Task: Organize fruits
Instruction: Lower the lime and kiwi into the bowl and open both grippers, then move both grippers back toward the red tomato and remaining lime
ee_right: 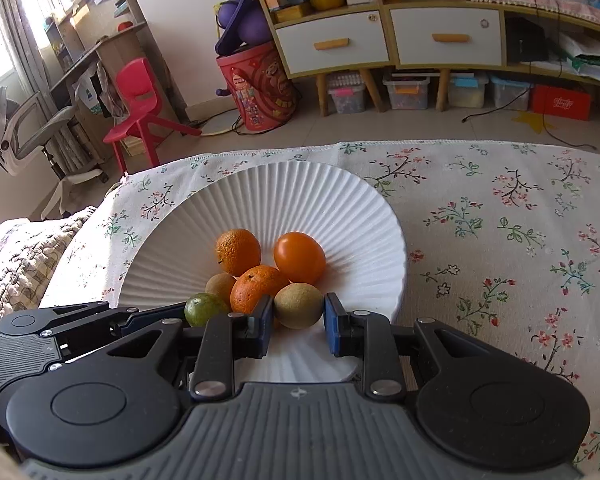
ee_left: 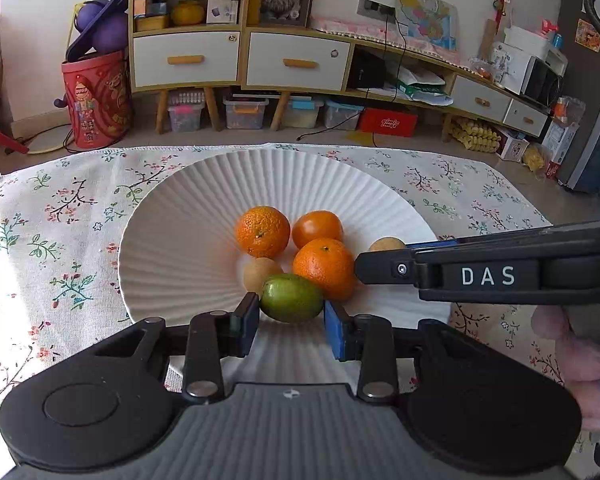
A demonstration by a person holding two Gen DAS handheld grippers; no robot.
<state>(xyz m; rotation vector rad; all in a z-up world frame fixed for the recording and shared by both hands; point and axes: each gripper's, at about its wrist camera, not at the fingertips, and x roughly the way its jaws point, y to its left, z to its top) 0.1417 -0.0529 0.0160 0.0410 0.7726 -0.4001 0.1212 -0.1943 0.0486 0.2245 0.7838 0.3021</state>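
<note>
A white ribbed plate on the floral cloth holds two mandarins, a smooth orange fruit, two brown round fruits and a green lime. My left gripper has its blue pads on both sides of the green lime, over the plate's near part. My right gripper has its pads on both sides of a brown fruit. The lime also shows in the right wrist view. The other brown fruit lies behind the lime.
The floral tablecloth covers the table around the plate. The right gripper's body reaches in from the right in the left wrist view. Behind the table stand a cabinet, a red bin and a red chair.
</note>
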